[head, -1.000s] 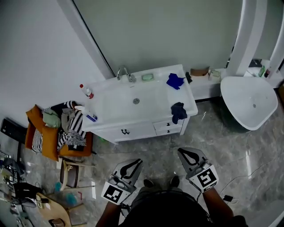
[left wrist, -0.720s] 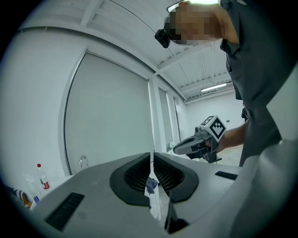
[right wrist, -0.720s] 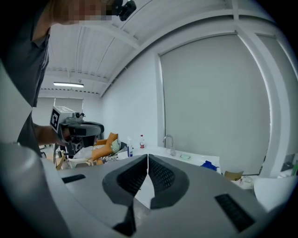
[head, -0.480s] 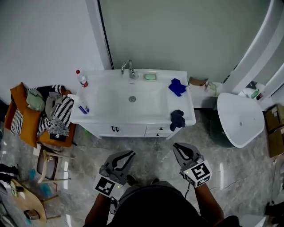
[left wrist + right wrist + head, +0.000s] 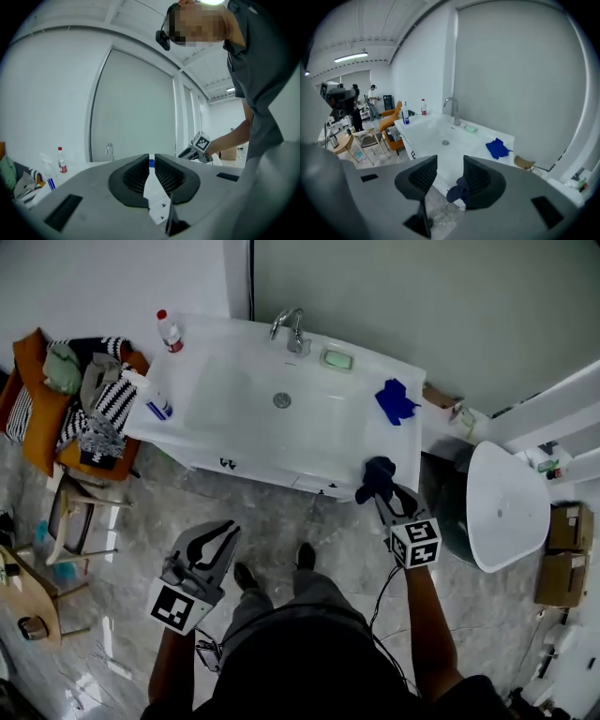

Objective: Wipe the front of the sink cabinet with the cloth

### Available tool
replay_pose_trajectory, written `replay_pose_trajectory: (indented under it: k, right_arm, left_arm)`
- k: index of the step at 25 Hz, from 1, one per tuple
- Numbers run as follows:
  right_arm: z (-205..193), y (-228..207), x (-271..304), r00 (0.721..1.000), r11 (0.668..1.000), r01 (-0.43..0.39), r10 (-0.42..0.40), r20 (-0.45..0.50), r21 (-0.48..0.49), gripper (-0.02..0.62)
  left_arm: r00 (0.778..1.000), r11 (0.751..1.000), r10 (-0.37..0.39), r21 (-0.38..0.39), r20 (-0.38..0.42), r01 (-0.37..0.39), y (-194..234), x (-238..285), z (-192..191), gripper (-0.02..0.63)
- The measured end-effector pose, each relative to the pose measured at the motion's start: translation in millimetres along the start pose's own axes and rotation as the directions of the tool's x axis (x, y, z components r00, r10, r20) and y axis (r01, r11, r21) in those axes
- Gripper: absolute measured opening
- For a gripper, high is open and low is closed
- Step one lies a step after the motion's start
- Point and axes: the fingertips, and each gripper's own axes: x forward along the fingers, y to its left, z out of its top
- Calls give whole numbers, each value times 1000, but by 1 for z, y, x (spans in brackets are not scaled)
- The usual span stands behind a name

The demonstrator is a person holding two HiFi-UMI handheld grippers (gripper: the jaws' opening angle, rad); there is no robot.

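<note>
The white sink cabinet point(image 5: 267, 474) stands ahead of me, its front point(image 5: 408, 149) facing the grey floor. A dark navy cloth point(image 5: 377, 476) hangs over the counter's front right corner. My right gripper point(image 5: 383, 495) reaches up to it. Its jaws are opening, and the cloth point(image 5: 457, 190) lies just beyond them, partly behind the right finger, with no pad pressing on it. A brighter blue cloth point(image 5: 395, 401) lies on the counter's right side. My left gripper point(image 5: 223, 531) hangs low over the floor, shut and empty point(image 5: 152, 157).
A faucet point(image 5: 291, 326), green soap dish point(image 5: 337, 359), red-capped bottle point(image 5: 169, 331) and spray bottle point(image 5: 152, 401) sit on the counter. An orange chair point(image 5: 42, 423) piled with clothes stands left, a wooden stool point(image 5: 80, 521) near it. A white basin point(image 5: 506, 507) and cardboard boxes point(image 5: 562, 554) are right.
The person has stepped up to the cabinet. The right gripper moved forward to the dark cloth at the counter corner and its jaws have parted. The left gripper stays low and shut.
</note>
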Motion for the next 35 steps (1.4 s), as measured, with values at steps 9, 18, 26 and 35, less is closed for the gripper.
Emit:
replay_pose_trajectory:
  k: [9, 18, 26, 35]
  right_arm:
    - [-100, -75, 123, 944, 995, -73, 92, -317, 72, 222]
    - [-105, -40, 147, 945, 991, -120, 130, -301, 53, 61]
    - [-74, 155, 144, 971, 980, -173, 187, -148, 103, 61]
    - [-65, 281, 341, 960, 934, -222, 260, -106, 280, 61]
  left_arm:
    - [990, 988, 108, -98, -89, -116, -12, 38, -35, 132]
    - [962, 951, 264, -147, -71, -272, 24, -19, -56, 130]
    - [944, 920, 328, -213, -46, -330, 71, -145, -87, 15]
    - [862, 807, 481, -305, -160, -506, 117, -227, -189, 15]
